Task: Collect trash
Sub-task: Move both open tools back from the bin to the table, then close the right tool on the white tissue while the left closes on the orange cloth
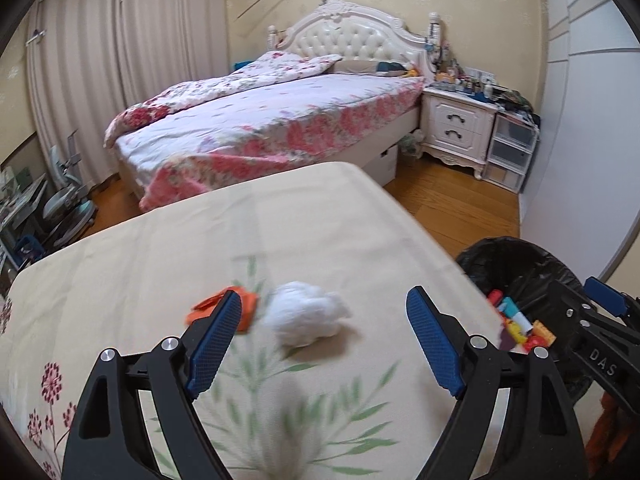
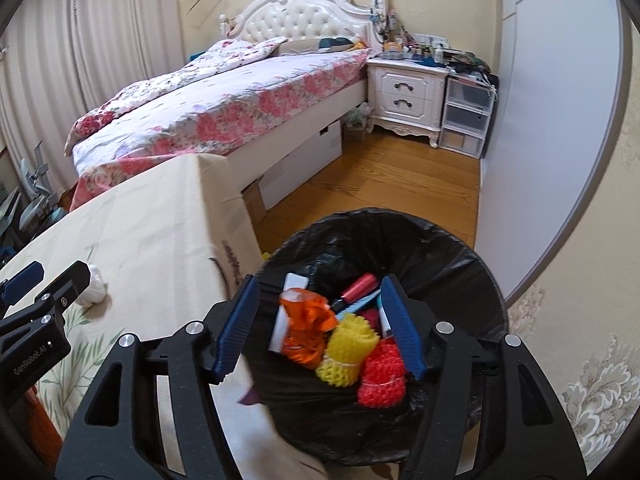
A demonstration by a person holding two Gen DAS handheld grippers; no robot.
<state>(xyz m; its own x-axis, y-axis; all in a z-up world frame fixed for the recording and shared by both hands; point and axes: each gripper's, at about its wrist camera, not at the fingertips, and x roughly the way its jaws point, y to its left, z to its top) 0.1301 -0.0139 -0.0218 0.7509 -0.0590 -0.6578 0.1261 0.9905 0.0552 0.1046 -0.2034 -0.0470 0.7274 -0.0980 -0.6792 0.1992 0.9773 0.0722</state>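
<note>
White crumpled tissue (image 1: 306,314), no clear long axis, lies between left gripper's (image 1: 324,340) wide jaws, untouched.

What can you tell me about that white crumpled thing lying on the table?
The white wad looks like crumpled tissue or soft paper, bunched into a loose, lumpy ball. It lies on the cream, leaf-printed tablecloth, just right of an orange scrap and apparently close against it. It sits ahead of the open left gripper, whose fingers do not touch it. Motion blur hides finer detail.
</note>
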